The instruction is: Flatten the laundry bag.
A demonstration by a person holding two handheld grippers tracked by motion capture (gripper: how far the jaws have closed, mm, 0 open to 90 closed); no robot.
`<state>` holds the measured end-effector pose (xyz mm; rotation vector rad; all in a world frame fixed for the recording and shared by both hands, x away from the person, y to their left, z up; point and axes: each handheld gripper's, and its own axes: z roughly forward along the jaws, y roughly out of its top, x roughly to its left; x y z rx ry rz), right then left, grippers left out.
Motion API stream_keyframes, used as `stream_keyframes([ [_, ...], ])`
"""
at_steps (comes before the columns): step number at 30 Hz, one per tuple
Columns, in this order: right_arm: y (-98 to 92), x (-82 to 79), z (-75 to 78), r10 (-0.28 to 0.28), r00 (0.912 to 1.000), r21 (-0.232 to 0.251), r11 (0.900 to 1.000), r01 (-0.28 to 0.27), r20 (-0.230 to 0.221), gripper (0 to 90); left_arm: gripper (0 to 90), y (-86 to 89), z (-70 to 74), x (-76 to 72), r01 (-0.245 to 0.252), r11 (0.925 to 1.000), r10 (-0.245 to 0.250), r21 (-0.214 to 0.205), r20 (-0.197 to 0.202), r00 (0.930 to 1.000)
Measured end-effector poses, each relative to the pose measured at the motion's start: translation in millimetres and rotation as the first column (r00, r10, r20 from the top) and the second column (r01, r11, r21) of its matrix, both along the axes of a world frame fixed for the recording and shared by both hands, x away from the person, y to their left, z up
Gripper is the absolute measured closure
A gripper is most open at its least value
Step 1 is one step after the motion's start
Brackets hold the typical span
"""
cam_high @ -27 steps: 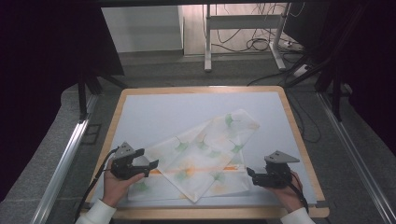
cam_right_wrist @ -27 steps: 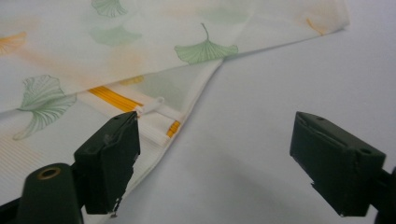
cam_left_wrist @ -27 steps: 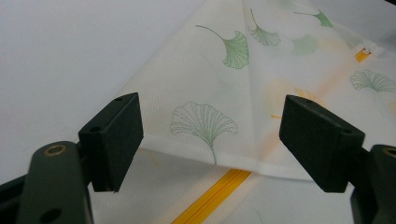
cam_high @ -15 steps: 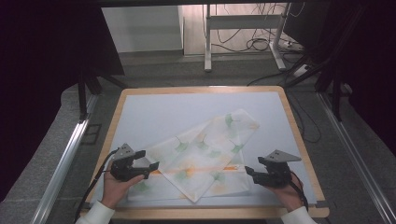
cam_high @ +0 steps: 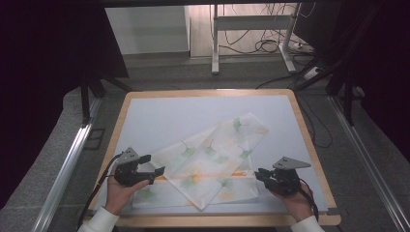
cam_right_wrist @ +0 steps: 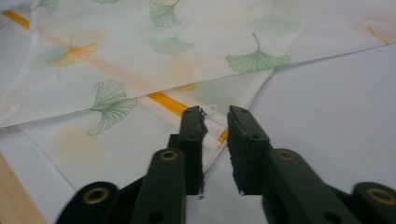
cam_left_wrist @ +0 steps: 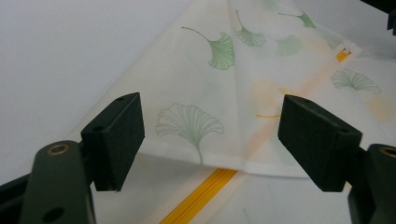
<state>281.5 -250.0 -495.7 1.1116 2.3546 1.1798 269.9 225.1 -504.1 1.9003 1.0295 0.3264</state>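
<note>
A white cloth [cam_high: 212,159] printed with green and orange ginkgo leaves lies folded at an angle on the white table mat [cam_high: 169,116]. An orange stripe [cam_left_wrist: 205,193] runs along its lower layer. My left gripper [cam_high: 153,165] hovers over the cloth's left part, open wide, with the folded edge [cam_left_wrist: 219,163] lying between and beyond its pads [cam_left_wrist: 116,135]. My right gripper [cam_high: 257,174] points at the cloth's right edge. Its jaws stand only a narrow gap apart, right gripper [cam_right_wrist: 215,114] tips just above the striped hem [cam_right_wrist: 168,102], with nothing pinched.
A wooden rim [cam_high: 208,92] frames the mat, and its near strip shows beside the right gripper [cam_right_wrist: 9,196]. Beyond the table are a grey floor, metal rails [cam_high: 67,169], desk legs and cables [cam_high: 270,46]. Bare mat lies behind the cloth.
</note>
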Motion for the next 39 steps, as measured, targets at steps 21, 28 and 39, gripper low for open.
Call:
stream_keyframes([
  [21,18.9,-4.9,-3.6,0.093,0.9954,-0.032,0.9951,-0.093,-0.027,88.8,22.4,-32.1,4.7,-4.7,0.093,0.9945,-0.093,0.048,-0.001,0.9956],
  [28,26.2,-5.5,-7.1,0.111,0.9932,-0.041,0.9928,-0.112,-0.037,88.8,22.2,-37.0,5.9,-5.9,0.092,0.9941,-0.092,0.058,0.009,0.9957],
  [39,47.0,-8.1,-18.1,0.166,0.9828,-0.078,0.982,-0.172,-0.081,88.9,22.0,-69.0,6.4,-13.2,0.183,0.9771,-0.185,0.108,0.007,0.9827],
])
